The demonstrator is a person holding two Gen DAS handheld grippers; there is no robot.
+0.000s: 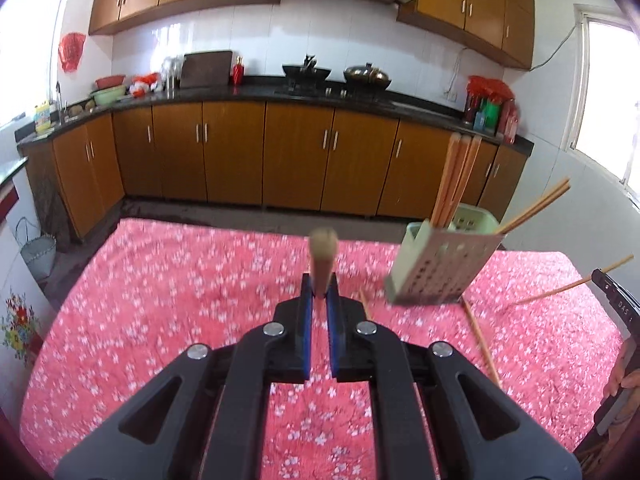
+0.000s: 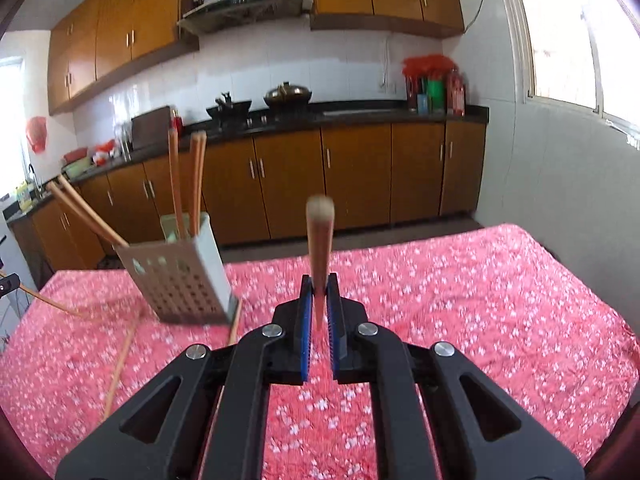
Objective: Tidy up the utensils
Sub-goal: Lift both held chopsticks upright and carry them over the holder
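A pale green perforated utensil holder (image 1: 436, 264) stands on the pink floral tablecloth (image 1: 180, 300) with several wooden chopsticks (image 1: 456, 176) upright in it. It also shows in the right wrist view (image 2: 180, 276). My left gripper (image 1: 319, 288) is shut on a wooden chopstick (image 1: 322, 256) that points straight ahead, left of the holder. My right gripper (image 2: 319, 288) is shut on another wooden chopstick (image 2: 319, 240), right of the holder. Loose chopsticks (image 1: 482, 344) lie on the cloth by the holder's base; they also show in the right wrist view (image 2: 120, 360).
The table's far edge (image 1: 256, 226) faces a kitchen with brown cabinets (image 1: 296, 156) and a dark counter carrying pots (image 1: 366, 76). The right gripper's body (image 1: 616, 300) shows at the right edge of the left view. A bright window (image 2: 576, 32) is on the right.
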